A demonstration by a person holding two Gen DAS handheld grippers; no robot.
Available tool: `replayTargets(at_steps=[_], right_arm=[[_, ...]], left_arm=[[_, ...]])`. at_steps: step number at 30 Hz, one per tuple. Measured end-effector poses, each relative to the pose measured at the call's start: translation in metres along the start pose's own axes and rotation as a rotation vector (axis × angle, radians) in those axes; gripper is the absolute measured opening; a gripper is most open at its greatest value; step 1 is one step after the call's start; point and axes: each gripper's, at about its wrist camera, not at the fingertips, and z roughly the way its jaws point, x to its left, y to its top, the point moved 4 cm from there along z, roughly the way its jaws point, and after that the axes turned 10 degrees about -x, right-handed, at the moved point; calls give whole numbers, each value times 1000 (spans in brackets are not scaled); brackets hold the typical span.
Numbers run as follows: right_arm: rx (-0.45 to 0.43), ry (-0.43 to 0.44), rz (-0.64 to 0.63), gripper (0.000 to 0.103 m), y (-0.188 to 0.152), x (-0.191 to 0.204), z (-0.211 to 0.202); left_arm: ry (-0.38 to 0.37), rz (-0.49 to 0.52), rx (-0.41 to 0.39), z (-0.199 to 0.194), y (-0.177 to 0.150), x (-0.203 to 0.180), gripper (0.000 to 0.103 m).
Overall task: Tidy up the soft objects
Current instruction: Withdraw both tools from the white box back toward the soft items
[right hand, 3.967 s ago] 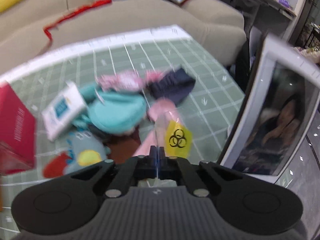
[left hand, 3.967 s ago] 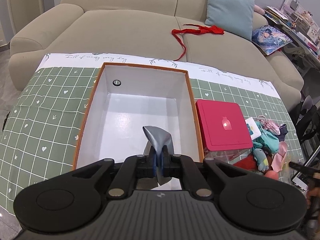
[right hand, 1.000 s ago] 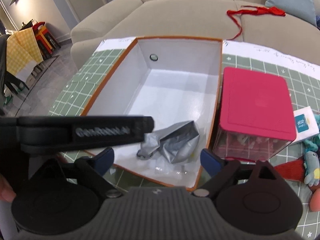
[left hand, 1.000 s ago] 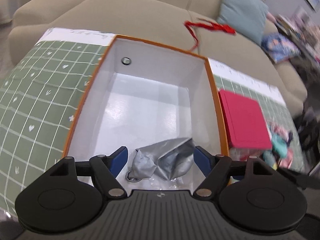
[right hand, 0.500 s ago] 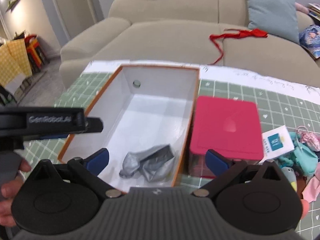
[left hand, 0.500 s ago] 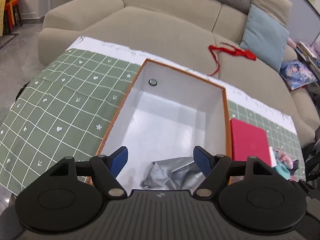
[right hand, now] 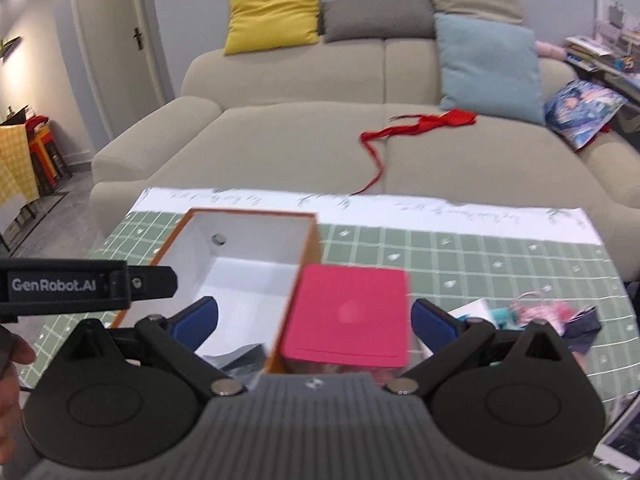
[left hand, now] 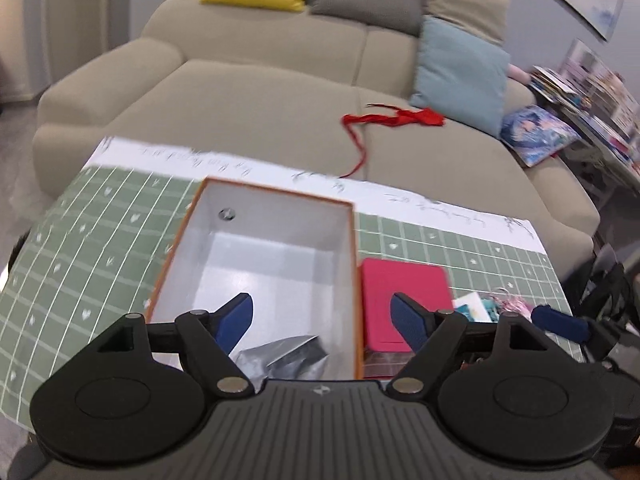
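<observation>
A grey soft pouch [left hand: 286,358] lies at the near end of the white box with an orange rim [left hand: 276,196]; it also shows in the right wrist view [right hand: 240,356]. My left gripper [left hand: 324,320] is open and empty, held above the near end of the box. My right gripper [right hand: 312,318] is open and empty, held above the pink-lidded container [right hand: 348,312]. A pile of soft toys and cloths [right hand: 548,316] lies on the table to the right; it also shows in the left wrist view [left hand: 500,300].
The green checked tablecloth [right hand: 460,256] covers the table. A beige sofa [right hand: 300,140] stands behind it with a red ribbon [right hand: 416,128] and cushions. The left gripper's body [right hand: 80,284] shows at the left of the right wrist view. A tablet [right hand: 624,444] lies at the near right.
Both grippers have drawn back and up from the box, so more of the sofa shows. The grey pouch stays in the box. Both stay open.
</observation>
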Motion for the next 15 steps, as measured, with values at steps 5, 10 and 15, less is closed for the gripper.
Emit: replayTargets(at_steps=[5,10,15], right_arm=[[-15,-50,21,100,-2,-37,-18],[-13,-142,3,100,-16,-70,-28],[7,-164,39,100,-39,-106,-31]], left_arm=[[-47,63,-29,-7,-2,-36,92],[-24,88,-101,-8,-11,-65,92],[-63,117,-160,-5,-26,-95,92]])
